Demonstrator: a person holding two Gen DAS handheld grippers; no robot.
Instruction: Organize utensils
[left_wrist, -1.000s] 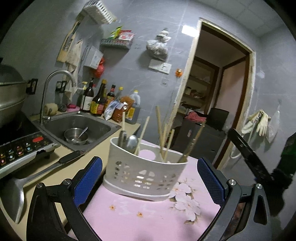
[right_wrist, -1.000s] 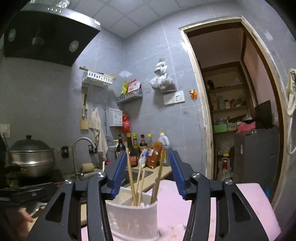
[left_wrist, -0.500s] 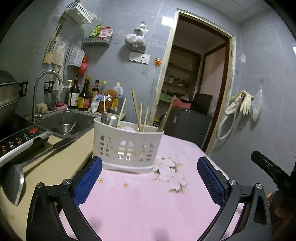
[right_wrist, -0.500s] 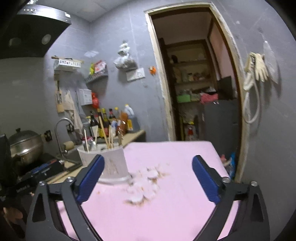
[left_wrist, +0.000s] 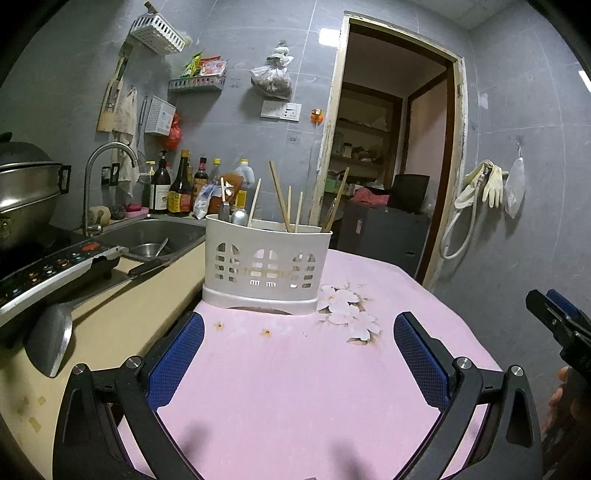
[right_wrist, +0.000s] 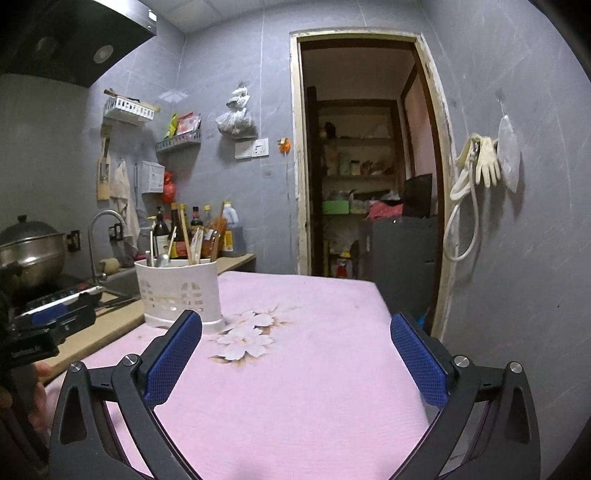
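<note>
Several chopsticks (left_wrist: 280, 196) and a metal spoon (left_wrist: 239, 217) stand upright in the white holder (left_wrist: 266, 263), which sits at the table's (left_wrist: 295, 387) far left edge beside the sink (left_wrist: 162, 232). Both the left gripper (left_wrist: 298, 349) and right gripper (right_wrist: 295, 345) hang wide open, holding nothing, well apart from the holder. Nothing loose lies on the pink cloth, so the sorting looks finished.

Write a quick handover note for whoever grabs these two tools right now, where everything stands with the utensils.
Left tool: open, empty, over the pink cloth.
Right tool: open, empty, over the same cloth.
White utensil holder stands upright at the cloth's far-left corner, with chopsticks and a metal spoon in it.
Done: those utensils are in.
Left: the spatula on the counter, if it counts.
</note>
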